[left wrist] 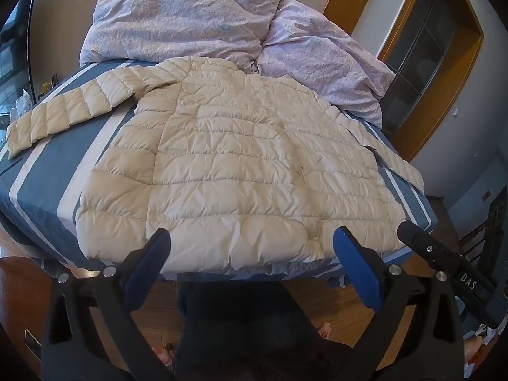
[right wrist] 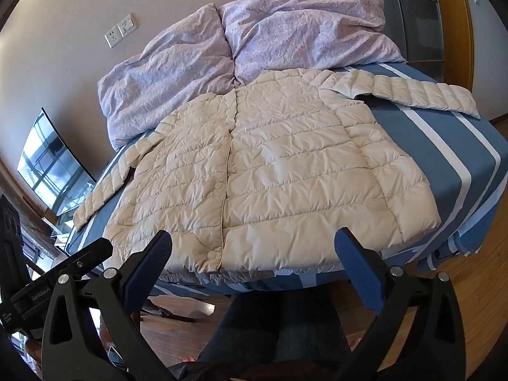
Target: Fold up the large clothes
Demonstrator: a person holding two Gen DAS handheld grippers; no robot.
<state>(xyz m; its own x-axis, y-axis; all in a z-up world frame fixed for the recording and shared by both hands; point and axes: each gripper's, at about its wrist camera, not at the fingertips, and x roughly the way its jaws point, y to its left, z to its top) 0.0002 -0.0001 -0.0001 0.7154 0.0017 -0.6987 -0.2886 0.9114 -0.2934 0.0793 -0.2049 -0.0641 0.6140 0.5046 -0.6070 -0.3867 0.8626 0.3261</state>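
I'm looking across a bed (left wrist: 38,190) made up with a blue sheet crossed by white stripes, with a rumpled lilac duvet (left wrist: 190,19) heaped at the far end against the wall, out of the way so the near half is free to work on. The cream quilted jacket (left wrist: 238,165) lies flat there, front up with its snap closure done up, hem at the near edge of the mattress and collar toward the duvet. I take it that it was spread like this so each fold can be made from where I stand. One sleeve (left wrist: 60,111) is stretched straight out to the left; the other sleeve (right wrist: 412,90) reaches out to the right, both well clear of the body.

My left gripper (left wrist: 250,241) hovers just off the hem, jaws wide apart and holding nothing. My right gripper (right wrist: 254,243) sits the same way near the hem by the closure, jaws apart and empty. Neither touches the fabric as far as I can tell.

No fold looks made yet. I judge the sleeves come in first; the slick, puffy shell will likely spring back.
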